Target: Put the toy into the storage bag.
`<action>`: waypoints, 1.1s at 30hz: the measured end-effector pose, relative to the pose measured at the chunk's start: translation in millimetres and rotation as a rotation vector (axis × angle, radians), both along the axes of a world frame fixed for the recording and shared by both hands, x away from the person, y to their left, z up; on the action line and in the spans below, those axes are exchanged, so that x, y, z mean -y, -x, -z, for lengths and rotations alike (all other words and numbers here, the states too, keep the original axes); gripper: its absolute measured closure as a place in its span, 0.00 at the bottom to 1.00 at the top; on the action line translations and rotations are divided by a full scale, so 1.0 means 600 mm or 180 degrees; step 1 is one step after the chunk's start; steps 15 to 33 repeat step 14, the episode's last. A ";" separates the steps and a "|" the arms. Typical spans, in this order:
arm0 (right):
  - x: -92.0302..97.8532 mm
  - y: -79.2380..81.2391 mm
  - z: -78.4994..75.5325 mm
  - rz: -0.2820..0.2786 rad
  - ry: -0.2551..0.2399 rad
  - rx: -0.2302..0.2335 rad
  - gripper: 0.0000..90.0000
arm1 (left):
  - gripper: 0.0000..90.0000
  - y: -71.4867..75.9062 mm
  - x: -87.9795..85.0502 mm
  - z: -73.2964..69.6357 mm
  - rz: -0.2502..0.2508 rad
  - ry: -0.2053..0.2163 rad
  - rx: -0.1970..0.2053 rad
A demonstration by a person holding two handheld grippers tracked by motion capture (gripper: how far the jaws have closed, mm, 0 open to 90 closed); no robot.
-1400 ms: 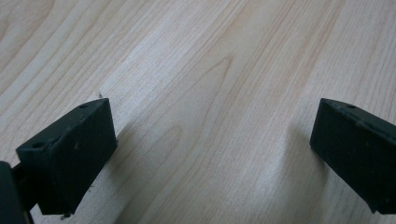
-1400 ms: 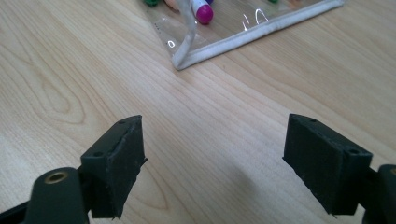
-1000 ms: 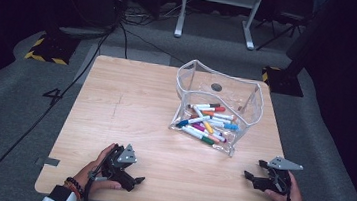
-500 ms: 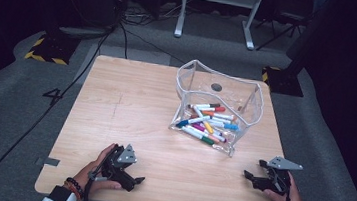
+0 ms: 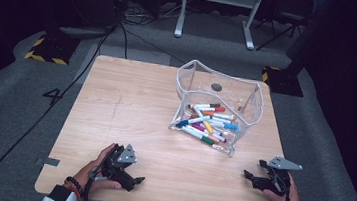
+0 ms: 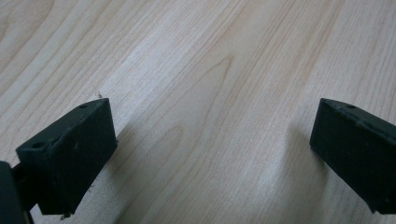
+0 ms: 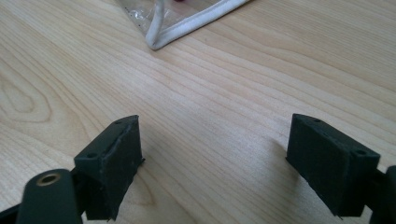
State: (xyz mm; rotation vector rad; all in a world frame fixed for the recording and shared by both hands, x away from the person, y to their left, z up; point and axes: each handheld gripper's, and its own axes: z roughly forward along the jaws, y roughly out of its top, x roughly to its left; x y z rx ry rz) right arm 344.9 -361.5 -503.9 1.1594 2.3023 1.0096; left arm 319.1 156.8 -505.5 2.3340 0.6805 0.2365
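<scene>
A clear plastic pouch (image 5: 250, 93) stands open on the right half of the wooden table (image 5: 131, 100), with several coloured markers (image 5: 207, 123) lying inside it. My left gripper (image 5: 133, 182) rests on the table near the front left edge, held by a hand, its jaws wide apart over bare wood (image 6: 210, 121). My right gripper (image 5: 248, 179) sits near the front right corner, also open with nothing between its jaws (image 7: 212, 154). In the right gripper view the pouch's white-edged corner (image 7: 159, 39) lies ahead of the jaws.
The table stands on grey carpet. Cables (image 5: 96, 46) run along the floor at the left, and a white stand's legs (image 5: 215, 14) rise behind the table. A dark base (image 5: 284, 79) sits at the table's far right corner.
</scene>
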 end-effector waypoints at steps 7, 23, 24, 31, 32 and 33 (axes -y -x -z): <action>0.000 0.000 0.000 0.0000 0.0003 0.0002 0.20 | 0.01 -0.001 0.000 0.000 -0.0041 0.0002 -0.0004; 0.000 -0.001 0.000 0.0013 0.0008 -0.0002 0.19 | 0.01 -0.006 -0.001 0.000 -0.0120 0.0002 -0.0001; 0.000 -0.001 0.000 0.0013 0.0008 -0.0002 0.19 | 0.01 -0.006 -0.001 0.000 -0.0120 0.0002 -0.0001; 0.000 -0.001 0.000 0.0013 0.0008 -0.0002 0.19 | 0.01 -0.006 -0.001 0.000 -0.0120 0.0002 -0.0001; 0.000 -0.001 0.000 0.0013 0.0008 -0.0002 0.19 | 0.01 -0.006 -0.001 0.000 -0.0120 0.0002 -0.0001; 0.000 -0.001 0.000 0.0013 0.0008 -0.0002 0.19 | 0.01 -0.006 -0.001 0.000 -0.0120 0.0002 -0.0001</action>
